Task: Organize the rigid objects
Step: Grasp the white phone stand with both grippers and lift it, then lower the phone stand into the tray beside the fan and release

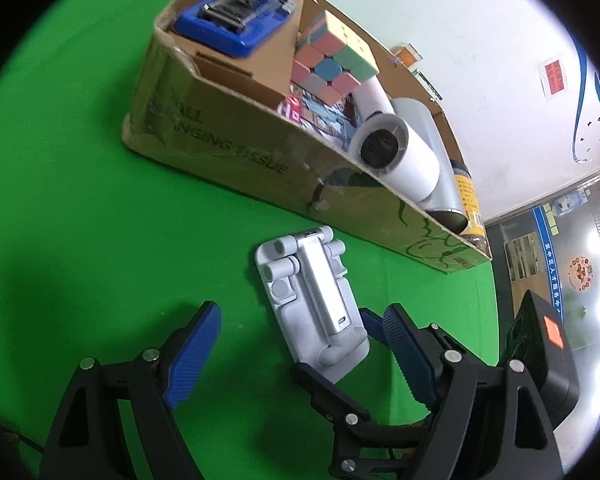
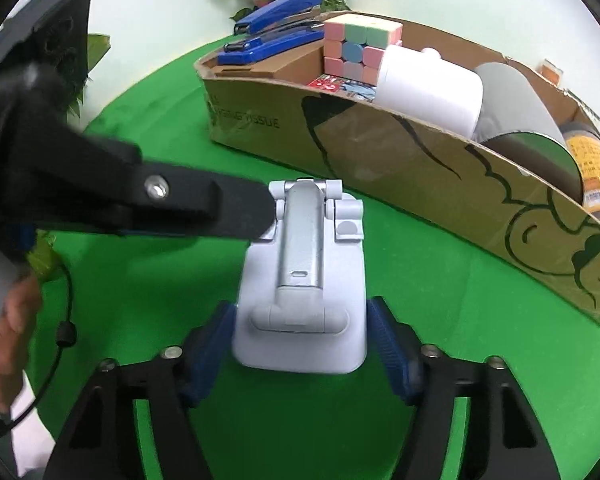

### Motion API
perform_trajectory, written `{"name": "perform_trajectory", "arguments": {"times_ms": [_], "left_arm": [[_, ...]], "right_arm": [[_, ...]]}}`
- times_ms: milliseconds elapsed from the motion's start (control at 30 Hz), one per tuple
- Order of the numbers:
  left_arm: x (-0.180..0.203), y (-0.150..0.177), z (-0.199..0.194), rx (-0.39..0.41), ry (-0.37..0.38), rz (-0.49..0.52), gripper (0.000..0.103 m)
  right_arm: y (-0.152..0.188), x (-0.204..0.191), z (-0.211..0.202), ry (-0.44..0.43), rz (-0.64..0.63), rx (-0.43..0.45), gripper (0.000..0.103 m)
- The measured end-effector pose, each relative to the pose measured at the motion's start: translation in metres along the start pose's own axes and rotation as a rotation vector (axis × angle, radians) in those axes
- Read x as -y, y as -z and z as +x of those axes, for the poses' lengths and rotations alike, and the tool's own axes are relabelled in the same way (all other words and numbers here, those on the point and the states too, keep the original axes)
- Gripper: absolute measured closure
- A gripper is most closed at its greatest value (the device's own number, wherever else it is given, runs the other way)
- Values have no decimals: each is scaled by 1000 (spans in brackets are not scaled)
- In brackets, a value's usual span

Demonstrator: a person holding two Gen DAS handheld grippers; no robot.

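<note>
Now right claw (image 2: 300, 340) clamped on grey phone stand (image 2: 302, 276), left claw (image 1: 296, 344) apart beside it.

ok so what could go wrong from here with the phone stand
1. The right gripper clamps only the near end of the folded phone stand, so it may tip or slip when lifted.
2. The left gripper's finger sits against the stand's hinge end and could knock it askew.
3. The cardboard box is already crowded by the Rubik's cube, white roll and stapler, leaving little room.
</note>
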State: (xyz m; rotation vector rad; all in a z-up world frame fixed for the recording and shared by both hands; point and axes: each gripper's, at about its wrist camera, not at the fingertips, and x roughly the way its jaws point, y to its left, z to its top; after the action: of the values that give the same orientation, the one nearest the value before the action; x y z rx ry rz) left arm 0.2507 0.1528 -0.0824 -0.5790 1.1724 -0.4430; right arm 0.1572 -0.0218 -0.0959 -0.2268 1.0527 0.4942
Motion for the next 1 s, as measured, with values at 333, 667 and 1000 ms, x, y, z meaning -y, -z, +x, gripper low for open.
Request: {"name": "perform_trajectory", "arguments": {"times_ms": [333,667,1000], "left_arm": [[12,5,33,-80,15,2,62],[55,-2,-10,41,19,139,70],[82,-83,-28,49,-1,201,71]], "right_arm": [[0,34,-18,-285,267,-60,39],[-6,24,-65,-221,203,90,39],[-78,43,-88,-233,267,147,39]]}}
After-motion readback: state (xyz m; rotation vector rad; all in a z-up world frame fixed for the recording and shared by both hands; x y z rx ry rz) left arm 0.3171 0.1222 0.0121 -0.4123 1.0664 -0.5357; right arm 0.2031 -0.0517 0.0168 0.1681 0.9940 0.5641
